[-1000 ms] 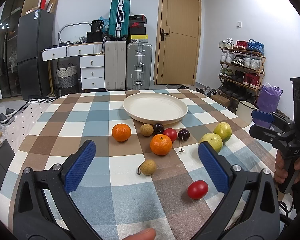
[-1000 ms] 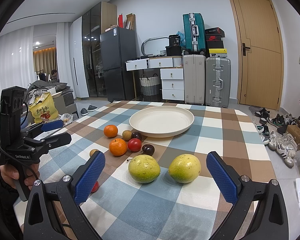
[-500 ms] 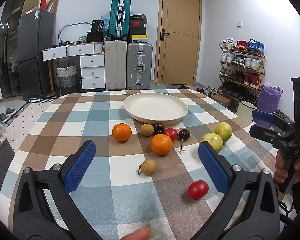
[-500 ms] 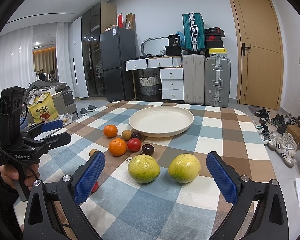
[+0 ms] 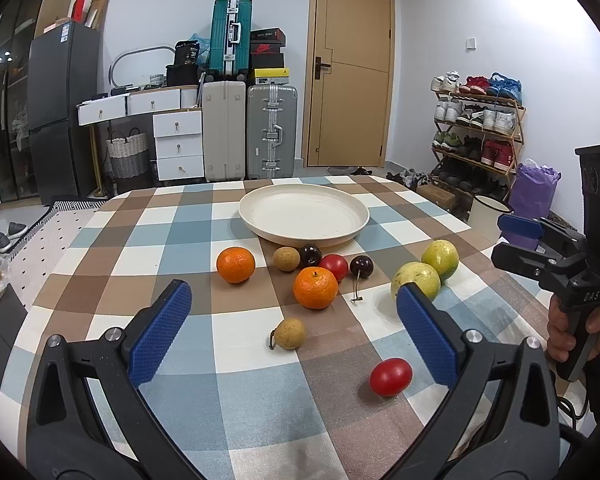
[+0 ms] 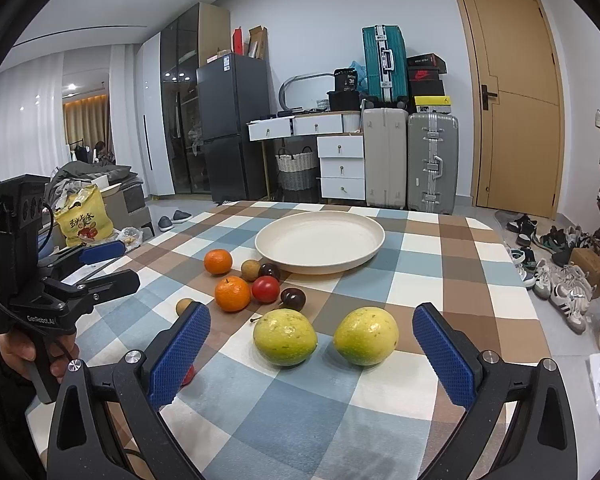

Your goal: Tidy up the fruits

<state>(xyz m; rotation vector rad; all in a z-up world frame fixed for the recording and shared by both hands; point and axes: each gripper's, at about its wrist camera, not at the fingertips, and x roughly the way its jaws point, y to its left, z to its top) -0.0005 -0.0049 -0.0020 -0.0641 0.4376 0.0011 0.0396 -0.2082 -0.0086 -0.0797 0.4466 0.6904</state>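
Note:
An empty cream plate sits at the table's far middle. In front of it lie two oranges, two longans, two dark cherries, a red tomato and two yellow-green fruits. Another red tomato lies nearest. My left gripper is open and empty above the near longan. My right gripper is open and empty, just behind the two yellow-green fruits.
The checked tablecloth covers the table. Suitcases, white drawers and a fridge stand behind. A shoe rack is at the right wall, a door beyond.

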